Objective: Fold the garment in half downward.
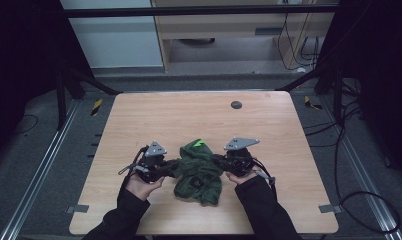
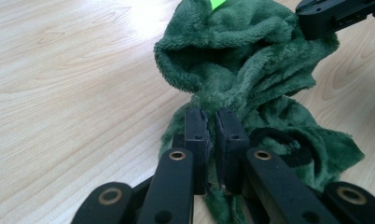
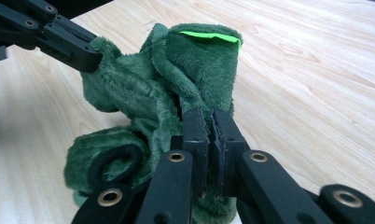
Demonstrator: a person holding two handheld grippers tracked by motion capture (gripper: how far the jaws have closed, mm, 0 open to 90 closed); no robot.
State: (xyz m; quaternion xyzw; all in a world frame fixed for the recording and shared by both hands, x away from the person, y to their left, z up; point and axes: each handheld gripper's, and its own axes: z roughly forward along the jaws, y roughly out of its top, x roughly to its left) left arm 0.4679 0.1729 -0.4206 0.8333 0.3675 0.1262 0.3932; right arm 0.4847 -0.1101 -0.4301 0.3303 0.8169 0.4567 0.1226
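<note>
Bunched green fleece cloth (image 1: pixel 198 170) with a bright green tag (image 1: pixel 199 143), gathered up between both hands over the near middle of the wooden bench (image 1: pixel 139 120). Left gripper (image 2: pixel 215 122) pinching the cloth's left side, jaws pressed together on fleece. Right gripper (image 3: pixel 210 122) clamped likewise on the right side.

This looks like a lab room: a plain wooden counter (image 1: pixel 204 115) stands inside a black metal frame (image 1: pixel 199 11), with loose cables (image 1: pixel 349 145) on the grey floor (image 1: pixel 34 150) around it.
</note>
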